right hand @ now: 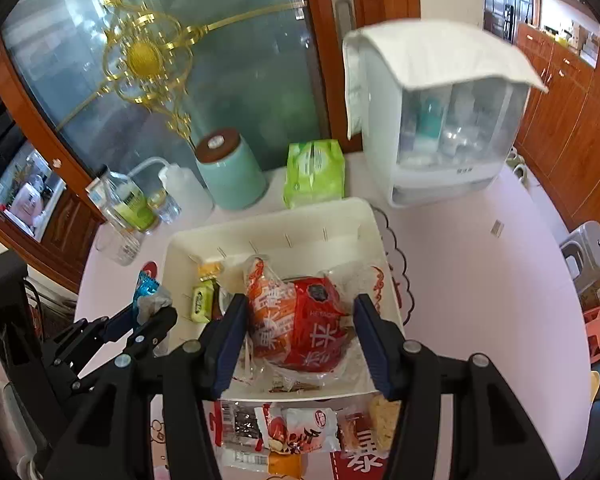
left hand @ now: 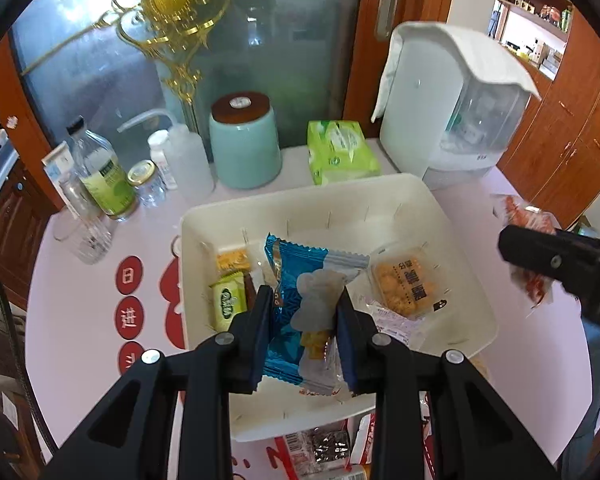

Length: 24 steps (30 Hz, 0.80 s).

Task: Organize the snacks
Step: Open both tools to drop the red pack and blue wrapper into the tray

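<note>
A white tray [left hand: 452,216] stands mid-table and holds several small snacks, among them a green packet [left hand: 228,300] and a clear-wrapped yellow biscuit [left hand: 400,286]. My left gripper [left hand: 304,300] is shut on a blue snack packet [left hand: 300,300] and holds it above the tray's near half. My right gripper [right hand: 300,312] has its jaws spread wide around a red and orange snack bag [right hand: 300,324] over the tray [right hand: 268,216]; whether the fingers touch the bag is unclear. The left gripper [right hand: 150,316] with the blue packet [right hand: 148,290] shows at the tray's left edge.
Behind the tray stand a mint canister [left hand: 244,144], a green tissue pack [left hand: 340,152], a white dispenser [left hand: 456,96], and bottles and jars [left hand: 104,172] at the back left. Loose snack packets [right hand: 296,428] lie on the table in front of the tray.
</note>
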Available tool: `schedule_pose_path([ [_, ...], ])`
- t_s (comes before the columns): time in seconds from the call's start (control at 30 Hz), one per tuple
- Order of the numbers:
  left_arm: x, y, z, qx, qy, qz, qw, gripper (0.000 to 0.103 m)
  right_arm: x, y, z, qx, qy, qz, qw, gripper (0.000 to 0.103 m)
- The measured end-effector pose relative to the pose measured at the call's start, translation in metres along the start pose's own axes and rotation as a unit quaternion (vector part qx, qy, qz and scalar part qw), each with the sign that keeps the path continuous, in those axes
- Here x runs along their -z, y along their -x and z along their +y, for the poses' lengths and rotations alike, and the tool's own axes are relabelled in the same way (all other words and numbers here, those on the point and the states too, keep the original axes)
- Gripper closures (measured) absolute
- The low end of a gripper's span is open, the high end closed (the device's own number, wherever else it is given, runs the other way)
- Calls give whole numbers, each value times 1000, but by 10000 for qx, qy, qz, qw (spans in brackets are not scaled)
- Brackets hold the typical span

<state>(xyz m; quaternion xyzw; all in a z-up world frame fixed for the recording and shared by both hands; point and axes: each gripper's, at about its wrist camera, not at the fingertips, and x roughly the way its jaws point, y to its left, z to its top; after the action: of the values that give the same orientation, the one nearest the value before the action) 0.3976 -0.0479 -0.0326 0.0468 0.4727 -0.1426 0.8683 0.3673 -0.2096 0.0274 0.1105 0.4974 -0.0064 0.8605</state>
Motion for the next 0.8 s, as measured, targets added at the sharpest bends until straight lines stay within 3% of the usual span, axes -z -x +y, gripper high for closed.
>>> schedule_pose_path([
  [0.33,4,-47,-5,-181,-154,318,9992,74,0,-52,-1,148,54,322,9994,47],
  [0.37,5,-50,-5,-213,-167,345,9990,70,0,-57,0,163,84,351,9992,46],
  [0.43,6,-54,-5,-262,-193,400,9987,39,-1,-63,2,175,118,359,9991,46],
  [0.47,7,-55,-4,-312,-196,396,9985,14,-2,-65,4,218,149,326,9991,46],
  [0.5,9,-55,-4,-380,-198,310,9986,8,-2,-67,5,271,182,300,9990,46],
  [0.8,17,-61,-6,-376,-318,510,9975,8,5,-79,3,248,107,409,9988,46],
])
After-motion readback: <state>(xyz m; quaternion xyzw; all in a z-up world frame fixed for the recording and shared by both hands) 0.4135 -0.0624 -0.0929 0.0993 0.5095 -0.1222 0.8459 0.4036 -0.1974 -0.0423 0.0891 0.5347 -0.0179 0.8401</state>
